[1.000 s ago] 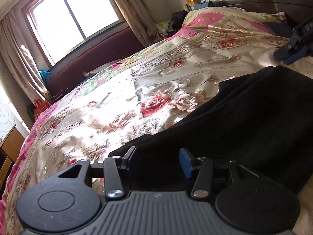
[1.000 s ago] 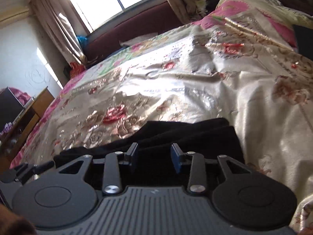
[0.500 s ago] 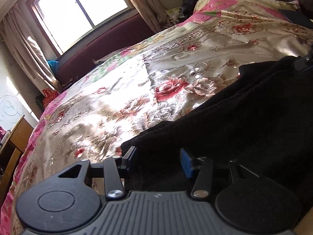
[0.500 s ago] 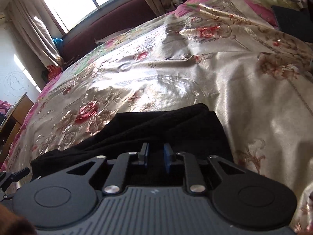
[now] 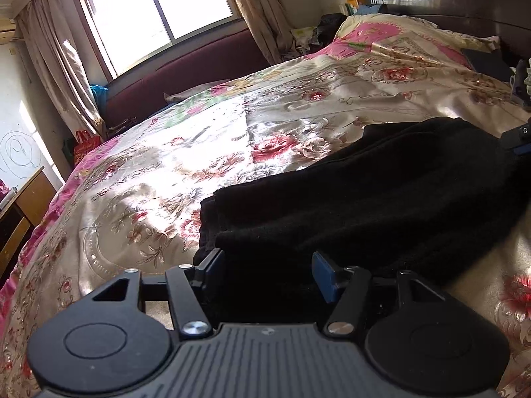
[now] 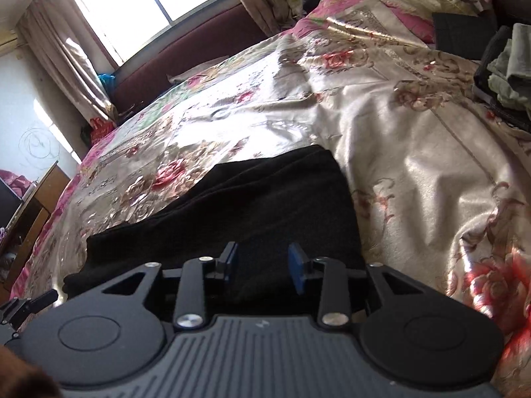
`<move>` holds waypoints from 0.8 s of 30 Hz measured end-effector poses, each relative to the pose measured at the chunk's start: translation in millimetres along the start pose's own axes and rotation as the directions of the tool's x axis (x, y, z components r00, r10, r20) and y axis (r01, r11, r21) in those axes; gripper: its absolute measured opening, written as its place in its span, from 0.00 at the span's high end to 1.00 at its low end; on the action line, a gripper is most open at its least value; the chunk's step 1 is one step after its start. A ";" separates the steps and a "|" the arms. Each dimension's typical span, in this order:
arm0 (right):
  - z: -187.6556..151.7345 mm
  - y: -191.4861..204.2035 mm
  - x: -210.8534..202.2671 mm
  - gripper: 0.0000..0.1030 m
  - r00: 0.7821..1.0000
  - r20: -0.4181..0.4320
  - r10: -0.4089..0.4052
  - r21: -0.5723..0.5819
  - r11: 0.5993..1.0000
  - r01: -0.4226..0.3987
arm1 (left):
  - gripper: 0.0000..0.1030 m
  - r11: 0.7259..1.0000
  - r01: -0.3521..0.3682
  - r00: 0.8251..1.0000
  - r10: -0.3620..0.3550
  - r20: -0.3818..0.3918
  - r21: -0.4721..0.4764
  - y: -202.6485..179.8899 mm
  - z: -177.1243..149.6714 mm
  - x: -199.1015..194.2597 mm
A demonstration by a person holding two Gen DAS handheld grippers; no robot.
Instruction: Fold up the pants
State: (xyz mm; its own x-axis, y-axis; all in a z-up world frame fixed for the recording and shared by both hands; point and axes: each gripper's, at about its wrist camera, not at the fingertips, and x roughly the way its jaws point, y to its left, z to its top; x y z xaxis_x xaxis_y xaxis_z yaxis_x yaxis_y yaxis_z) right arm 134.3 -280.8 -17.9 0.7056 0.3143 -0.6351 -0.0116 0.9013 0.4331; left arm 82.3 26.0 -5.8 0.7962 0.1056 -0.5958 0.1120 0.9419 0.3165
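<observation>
Presently both tongs are held apart: the left tongs (image 5: 267, 273) and the right tongs (image 6: 262, 267) are each poised at the near edge of the black pants (image 5: 365, 199), which are spread ahead of them on the floral bedspread (image 5: 149, 182).

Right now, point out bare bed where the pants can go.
Free: the quilt between the pants and the window side, and right of the pants. Crowded: the clothes pile at the far right.
</observation>
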 end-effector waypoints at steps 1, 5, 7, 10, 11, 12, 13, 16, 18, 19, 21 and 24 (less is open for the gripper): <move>3.8 -9.4 1.7 0.62 1.000 0.010 -0.009 0.008 1.000 0.009 | 0.30 1.000 0.002 1.000 -0.002 0.004 0.003 -0.8 2.2 1.1; 14.7 -41.7 17.4 0.60 1.000 0.006 -0.028 0.069 0.997 0.028 | 0.30 1.000 0.027 1.000 -0.027 0.005 -0.010 -8.3 10.8 13.5; 16.2 -57.2 27.3 0.60 1.000 -0.010 -0.011 0.099 0.995 0.012 | 0.30 0.998 0.058 0.998 -0.058 0.017 -0.008 -14.2 14.7 19.1; 12.0 -78.3 42.3 0.59 0.995 -0.051 0.082 0.176 0.982 -0.072 | 0.30 0.995 0.097 0.995 -0.097 0.030 0.007 -25.6 20.7 27.1; 11.2 -84.6 47.4 0.57 0.991 -0.060 0.117 0.213 0.972 -0.102 | 0.30 0.994 0.113 0.993 -0.113 0.028 0.013 -28.9 22.7 30.4; 10.6 -89.6 51.5 0.55 0.988 -0.065 0.141 0.243 0.962 -0.122 | 0.30 0.992 0.126 0.992 -0.126 0.024 0.022 -32.9 24.5 34.0; 10.5 -94.9 53.2 0.55 0.983 -0.068 0.169 0.272 0.951 -0.144 | 0.30 0.991 0.131 0.991 -0.132 0.022 0.036 -37.1 25.7 37.4; 9.2 -114.6 49.0 0.55 0.946 -0.052 0.320 0.365 0.888 -0.280 | 0.30 0.987 0.142 0.990 -0.143 0.008 0.079 -47.4 27.7 44.2; 8.4 -121.1 49.9 0.55 0.927 -0.038 0.373 0.419 0.848 -0.324 | 0.30 0.980 0.173 0.985 -0.174 0.001 0.095 -53.1 27.9 47.3; 9.1 -120.8 50.2 0.55 0.912 -0.029 0.408 0.433 0.828 -0.357 | 0.30 0.979 0.176 0.984 -0.177 0.000 0.107 -56.9 28.1 48.8; 12.3 -113.0 45.6 0.55 0.896 -0.016 0.443 0.400 0.825 -0.401 | 0.30 0.977 0.179 0.984 -0.180 -0.007 0.116 -62.2 29.0 51.1; 16.1 -110.6 57.9 0.55 0.899 -0.040 0.437 0.367 0.843 -0.393 | 0.30 0.971 0.205 0.979 -0.206 -0.005 0.125 -66.7 28.9 50.4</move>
State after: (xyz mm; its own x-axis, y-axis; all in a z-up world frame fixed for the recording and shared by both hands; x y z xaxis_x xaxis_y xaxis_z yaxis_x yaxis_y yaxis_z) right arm 187.8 -367.0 -92.2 0.6007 0.6880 -0.4071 -0.0276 0.5268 0.8496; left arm 132.1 -40.7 -35.6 0.7530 -0.0888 -0.6520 0.3463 0.8960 0.2779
